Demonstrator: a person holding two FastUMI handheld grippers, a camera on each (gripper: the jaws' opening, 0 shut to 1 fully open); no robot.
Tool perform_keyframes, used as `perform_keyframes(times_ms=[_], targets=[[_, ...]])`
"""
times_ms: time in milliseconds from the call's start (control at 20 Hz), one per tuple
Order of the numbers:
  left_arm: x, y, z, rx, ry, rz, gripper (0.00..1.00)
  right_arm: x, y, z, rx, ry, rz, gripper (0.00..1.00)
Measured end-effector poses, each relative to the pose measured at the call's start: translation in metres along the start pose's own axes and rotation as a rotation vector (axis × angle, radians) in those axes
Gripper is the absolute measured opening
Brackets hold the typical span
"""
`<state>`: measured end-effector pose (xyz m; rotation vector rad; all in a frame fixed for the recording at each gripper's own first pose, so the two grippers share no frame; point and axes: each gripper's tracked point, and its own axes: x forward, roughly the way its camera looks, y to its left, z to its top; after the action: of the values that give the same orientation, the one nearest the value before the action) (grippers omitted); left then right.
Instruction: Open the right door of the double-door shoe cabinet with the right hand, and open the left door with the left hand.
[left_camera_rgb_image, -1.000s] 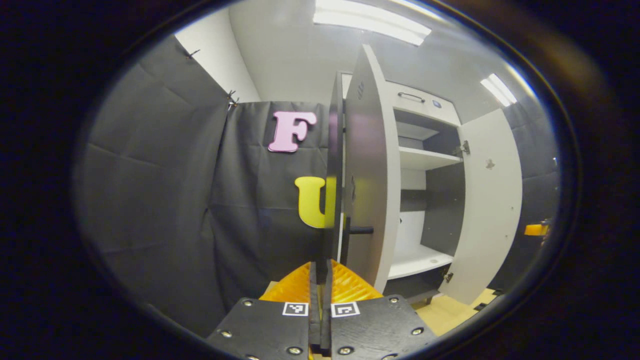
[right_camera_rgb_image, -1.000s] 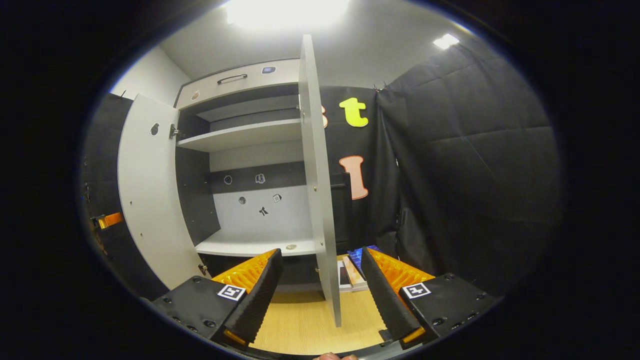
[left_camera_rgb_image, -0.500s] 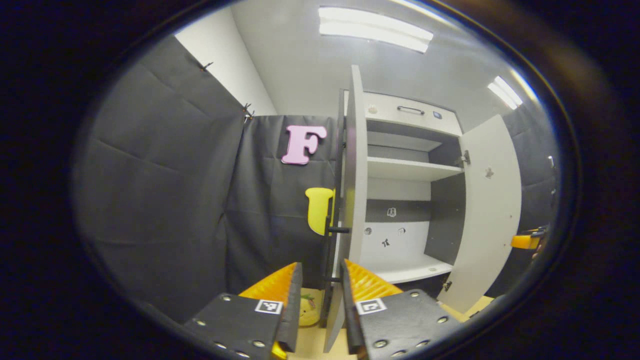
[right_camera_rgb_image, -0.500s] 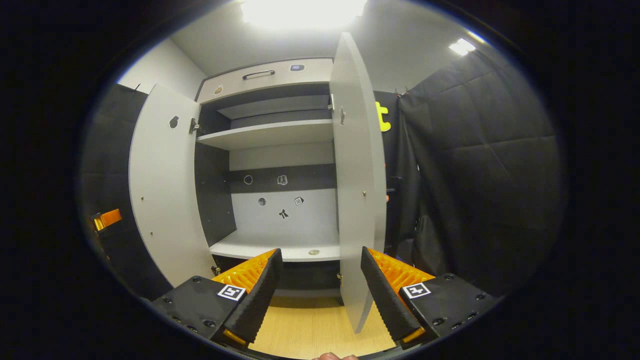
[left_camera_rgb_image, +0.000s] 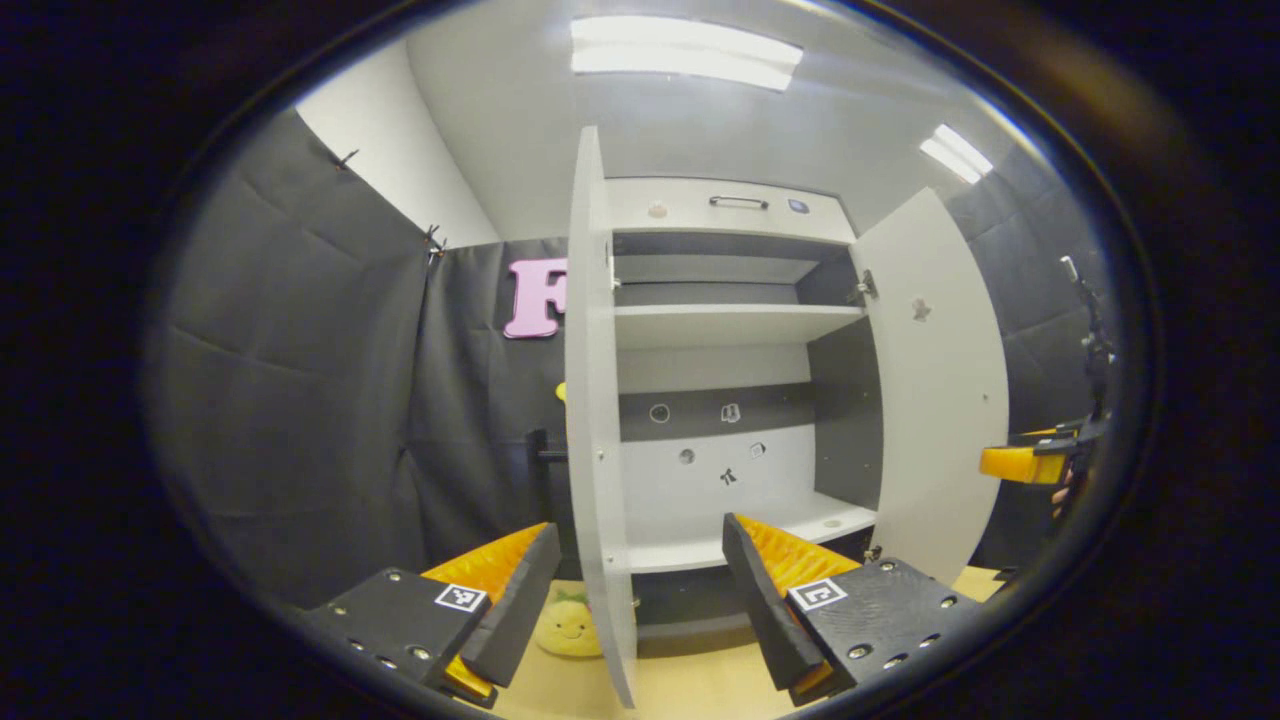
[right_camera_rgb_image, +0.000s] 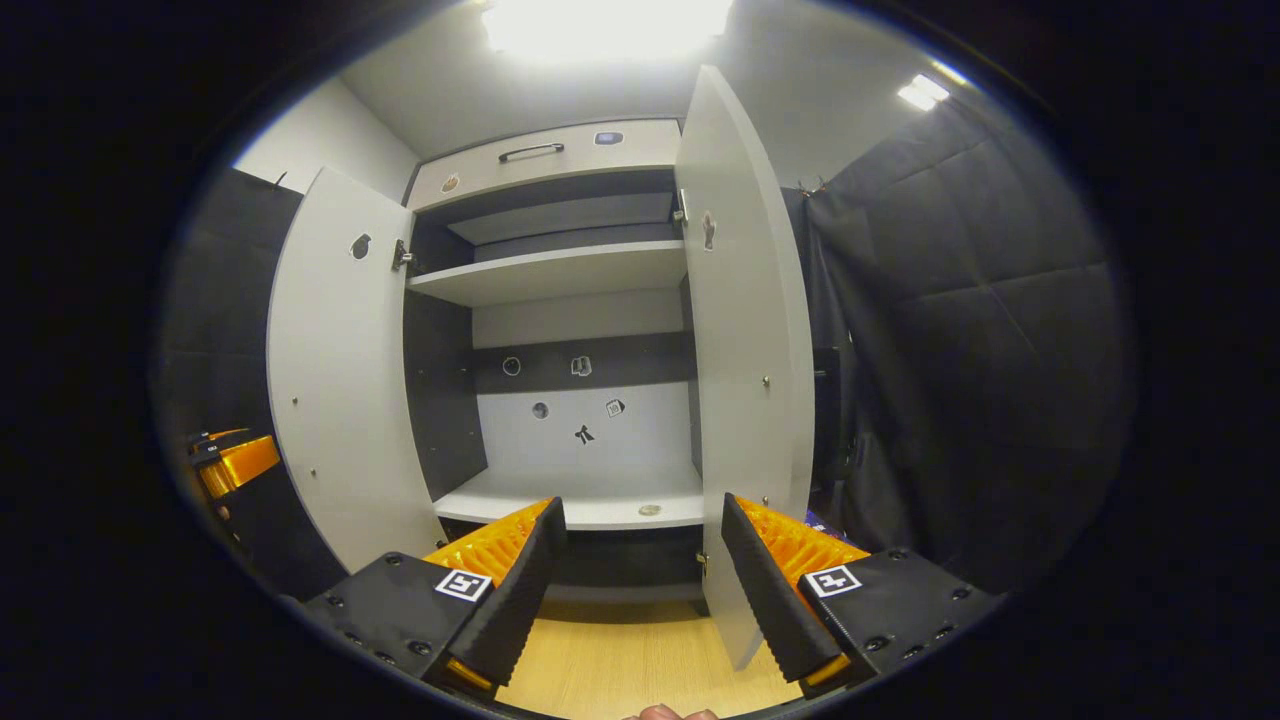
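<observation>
Left gripper view: left hand-held gripper (left_camera_rgb_image: 628, 600) released astride left door (left_camera_rgb_image: 590, 420); rigid, light-swinging panel, best gripped by its handle (left_camera_rgb_image: 541, 456).

Right hand-held gripper (right_camera_rgb_image: 640, 590) also released.

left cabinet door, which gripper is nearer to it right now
Left. The left gripper straddles the left door edge, jaws open; the right gripper sits by the right door.

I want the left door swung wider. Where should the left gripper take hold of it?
Take the left door by its thin free edge, straight on: it stands upright, edge-on between the fingers of the open left gripper, so one lands on each face. Its handle juts off the outer face, likely awkward.
</observation>
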<state>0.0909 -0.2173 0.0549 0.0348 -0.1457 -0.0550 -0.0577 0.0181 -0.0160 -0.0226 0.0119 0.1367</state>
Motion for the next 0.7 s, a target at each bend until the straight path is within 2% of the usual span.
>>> perform_keyframes(times_ms=[250, 350, 600, 700], targets=[[0.008, -0.022, -0.011, 0.006, 0.024, -0.022, 0.92, 0.001, -0.012, 0.005, -0.018, -0.022, -0.031, 0.98], [0.012, -0.027, -0.017, 0.008, 0.029, -0.026, 0.95, 0.001, -0.018, 0.007, -0.012, -0.032, -0.04, 0.98], [0.017, -0.041, -0.027, -0.004, 0.048, -0.026, 0.92, 0.0, -0.034, 0.009, 0.006, -0.046, -0.056, 0.98], [0.018, -0.044, -0.033, -0.016, 0.059, -0.021, 0.94, -0.002, -0.039, 0.007, 0.012, -0.046, -0.056, 0.98]])
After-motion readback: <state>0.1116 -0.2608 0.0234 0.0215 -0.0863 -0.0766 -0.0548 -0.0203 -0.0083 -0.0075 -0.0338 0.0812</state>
